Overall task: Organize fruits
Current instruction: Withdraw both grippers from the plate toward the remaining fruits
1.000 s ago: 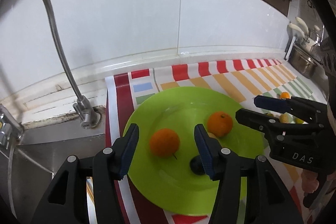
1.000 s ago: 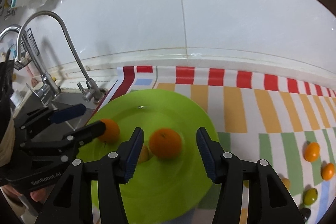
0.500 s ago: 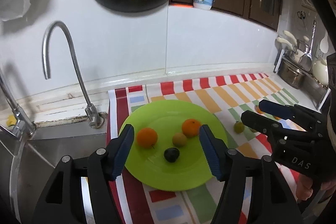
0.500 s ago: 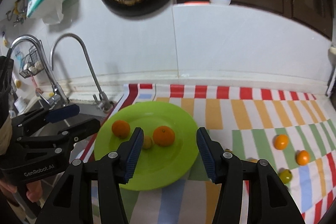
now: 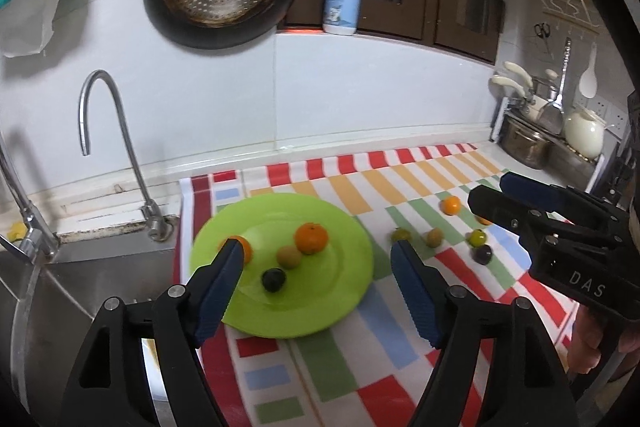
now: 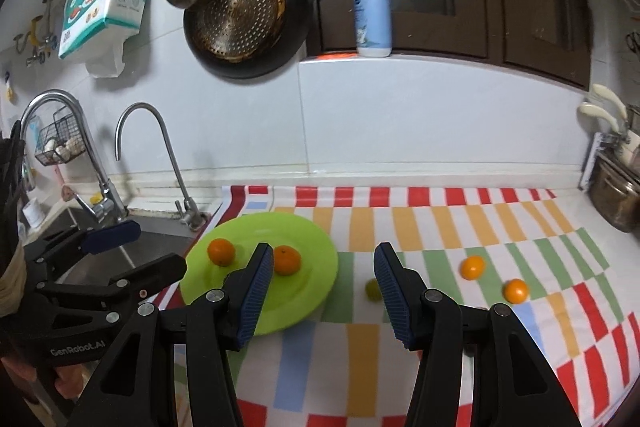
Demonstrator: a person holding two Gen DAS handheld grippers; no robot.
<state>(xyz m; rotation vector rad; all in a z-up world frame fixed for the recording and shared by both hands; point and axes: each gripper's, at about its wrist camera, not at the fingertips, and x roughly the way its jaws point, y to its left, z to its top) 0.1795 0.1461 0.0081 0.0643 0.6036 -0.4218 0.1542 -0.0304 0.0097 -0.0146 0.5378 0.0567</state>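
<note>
A green plate lies on the striped cloth next to the sink and also shows in the right wrist view. It holds two oranges, a small yellow-green fruit and a dark fruit. Several small fruits lie loose on the cloth to the right: oranges, a green one, a dark one. My left gripper is open and empty, raised in front of the plate. My right gripper is open and empty, raised over the plate's right edge.
A sink with two taps lies left of the plate. Pans and a soap bottle are on the wall behind. Pots and utensils stand at the right end of the counter.
Both grippers have pulled back and up from close over the plate. An orange lies where each hovered. More of the counter and wall shows now.
</note>
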